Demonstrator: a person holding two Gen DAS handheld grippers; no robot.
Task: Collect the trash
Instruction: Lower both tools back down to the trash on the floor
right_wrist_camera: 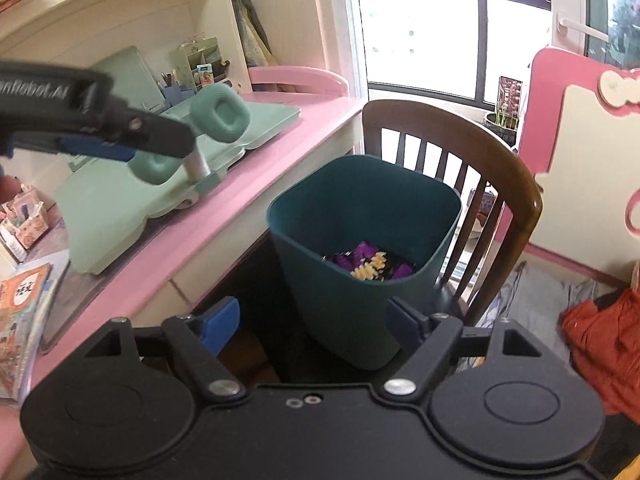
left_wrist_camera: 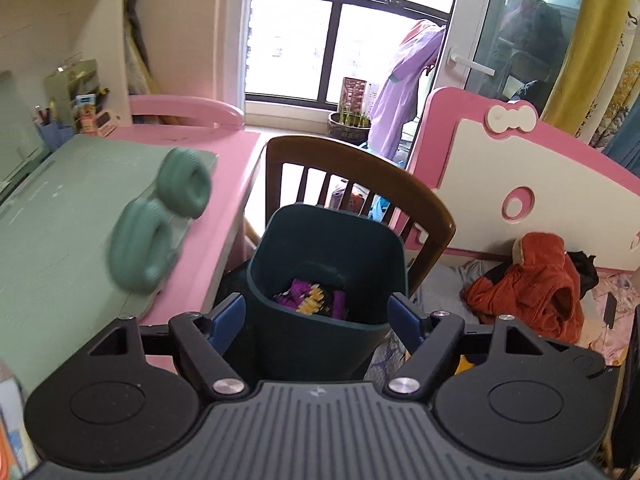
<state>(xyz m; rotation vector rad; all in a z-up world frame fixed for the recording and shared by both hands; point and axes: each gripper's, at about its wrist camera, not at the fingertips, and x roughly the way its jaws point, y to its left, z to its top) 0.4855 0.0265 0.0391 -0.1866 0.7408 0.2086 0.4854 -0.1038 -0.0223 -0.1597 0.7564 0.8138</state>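
Pink desk (left_wrist_camera: 236,168) bears green mat (left_wrist_camera: 60,216); headphones (left_wrist_camera: 160,216) rest on mat.

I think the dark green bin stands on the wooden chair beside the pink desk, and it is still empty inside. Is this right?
Not quite. The dark green bin does stand on the wooden chair beside the pink desk, but it is not empty: a purple and yellow wrapper lies at its bottom. The right wrist view shows this most clearly, and the left wrist view agrees.
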